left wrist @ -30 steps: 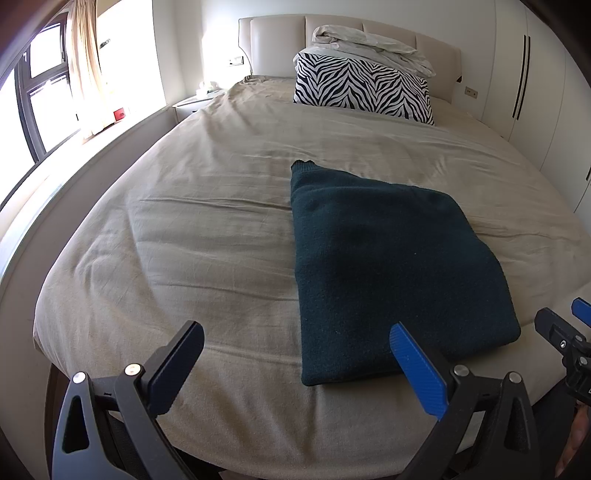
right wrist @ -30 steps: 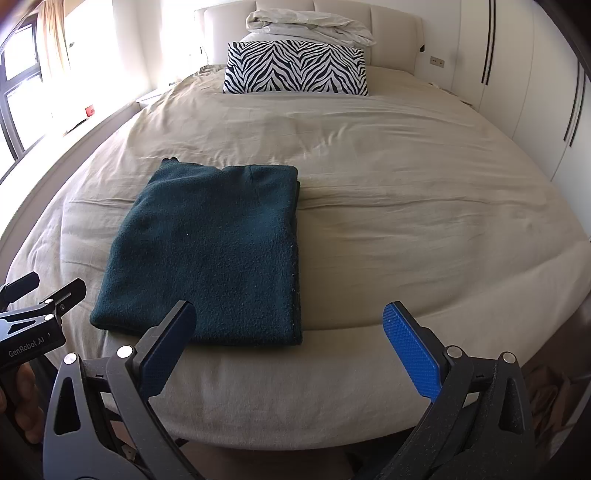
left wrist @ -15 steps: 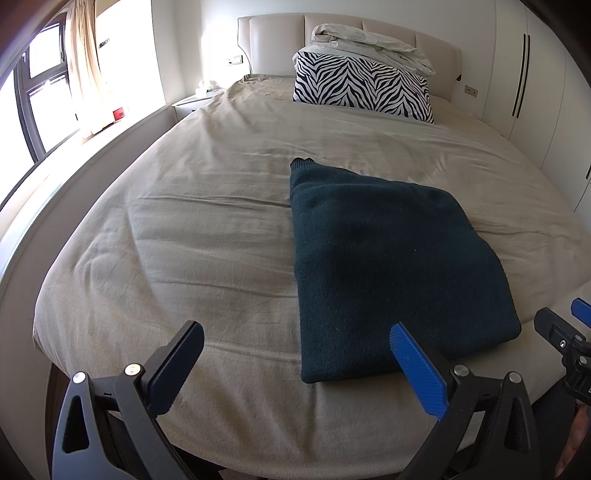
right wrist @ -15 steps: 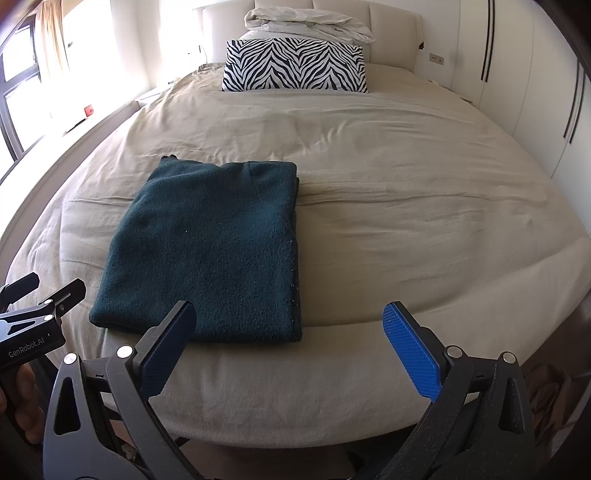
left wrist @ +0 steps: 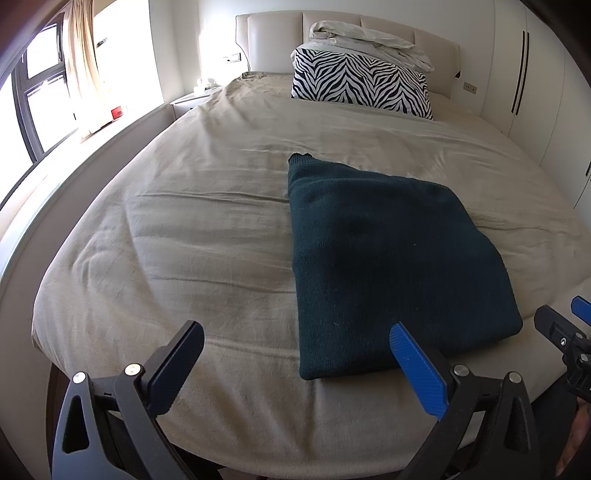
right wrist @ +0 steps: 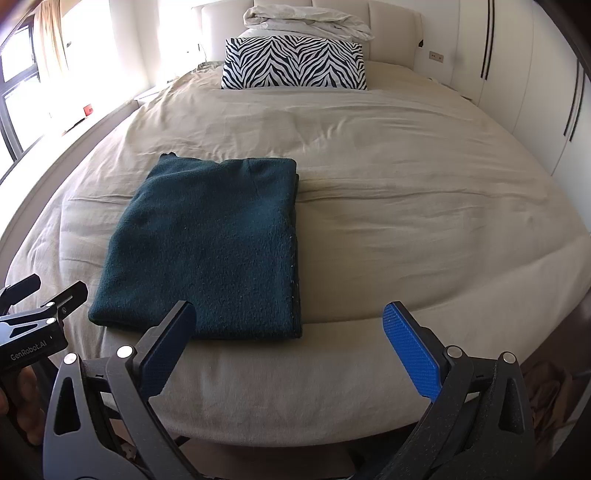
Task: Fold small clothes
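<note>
Your folded dark green knit garment (left wrist: 391, 266) lies flat, centre frame, on the beige bed (left wrist: 192, 236). Left hand-held gripper (left wrist: 295, 365) and right hand-held gripper (right wrist: 288, 343) both stand spread apart, empty, at the lower frame edge.

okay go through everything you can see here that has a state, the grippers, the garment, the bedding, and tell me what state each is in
Left gripper: open, holding nothing, off the near edge of the bed.
Right gripper: open, holding nothing.
Dark green garment: folded into a flat rectangle, lying on the bed cover, not touched by any fingers.
Bed cover: spread out, lightly creased.
Zebra pillow: propped against the headboard.
White bedding: bundled on top of the pillow.
</note>
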